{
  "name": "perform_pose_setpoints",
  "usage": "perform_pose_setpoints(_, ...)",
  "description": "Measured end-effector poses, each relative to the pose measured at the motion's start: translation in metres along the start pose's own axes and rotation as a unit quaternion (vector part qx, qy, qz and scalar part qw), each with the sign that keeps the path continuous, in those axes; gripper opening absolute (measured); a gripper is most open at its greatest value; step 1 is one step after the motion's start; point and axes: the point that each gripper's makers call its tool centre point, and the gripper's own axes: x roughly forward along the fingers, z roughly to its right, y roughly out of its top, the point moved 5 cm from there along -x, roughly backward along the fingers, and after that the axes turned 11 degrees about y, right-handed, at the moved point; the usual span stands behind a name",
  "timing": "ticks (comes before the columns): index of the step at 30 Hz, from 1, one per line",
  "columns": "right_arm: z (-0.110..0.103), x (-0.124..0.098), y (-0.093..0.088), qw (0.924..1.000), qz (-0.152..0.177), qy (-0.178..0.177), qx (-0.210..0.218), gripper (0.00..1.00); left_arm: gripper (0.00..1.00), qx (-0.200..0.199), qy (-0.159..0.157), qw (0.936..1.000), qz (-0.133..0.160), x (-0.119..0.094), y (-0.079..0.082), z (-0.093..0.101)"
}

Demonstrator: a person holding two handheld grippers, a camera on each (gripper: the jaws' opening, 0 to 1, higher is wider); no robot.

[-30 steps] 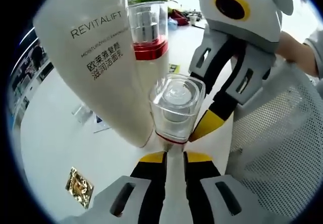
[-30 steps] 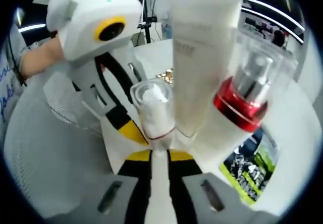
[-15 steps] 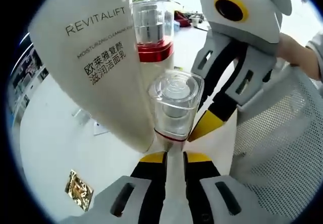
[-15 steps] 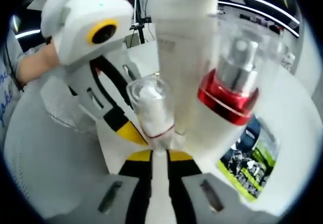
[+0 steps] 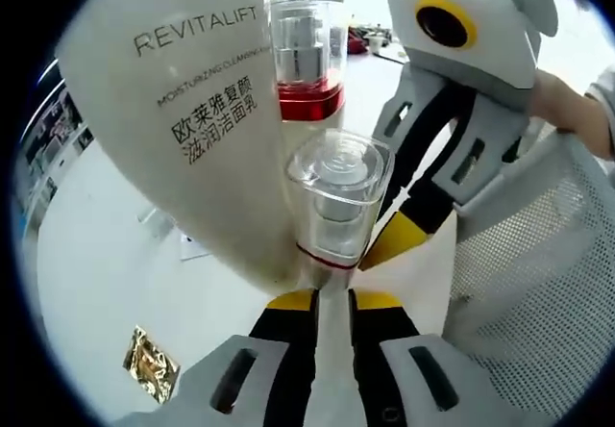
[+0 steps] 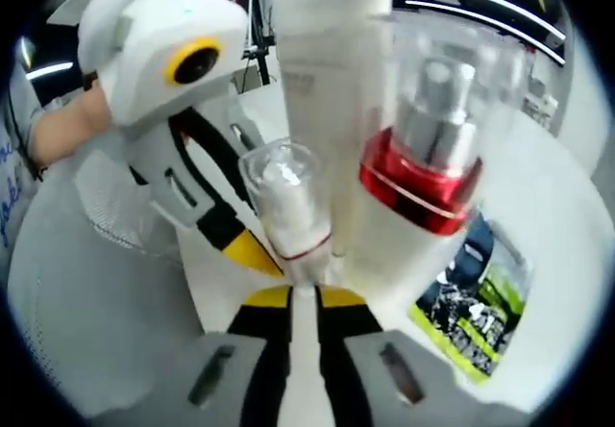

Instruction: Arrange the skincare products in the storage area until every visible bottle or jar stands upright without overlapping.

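Red-collared bottle (image 6: pixel 423 182) nearer, top cropped

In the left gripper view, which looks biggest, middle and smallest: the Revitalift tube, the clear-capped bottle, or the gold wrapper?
As they look, nearness may mislead:
1. Revitalift tube
2. Clear-capped bottle
3. Gold wrapper

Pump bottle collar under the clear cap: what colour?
Red, a glossy band on the pump bottle just below its clear cap. Shows best in the right gripper view.
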Motion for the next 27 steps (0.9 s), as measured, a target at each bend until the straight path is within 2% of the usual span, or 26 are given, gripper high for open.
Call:
perform_pose_setpoints(19, 0.0005, -0.0003, 0.0001, 1.0000, 0.003, -0.001, 0.002, 0.08, 0.09, -0.001, 0.003, 1.0000, -0.004, 0.0014, -0.0016, -0.0023)
perform_pose_setpoints(27, -0.0025, -0.0004, 0.0013, 1.0000, -0.001, -0.001, -0.008, 0.08, 0.09, 0.006, -0.003, 0.9999, -0.008, 0.0012, -0.0033, 0.0025)
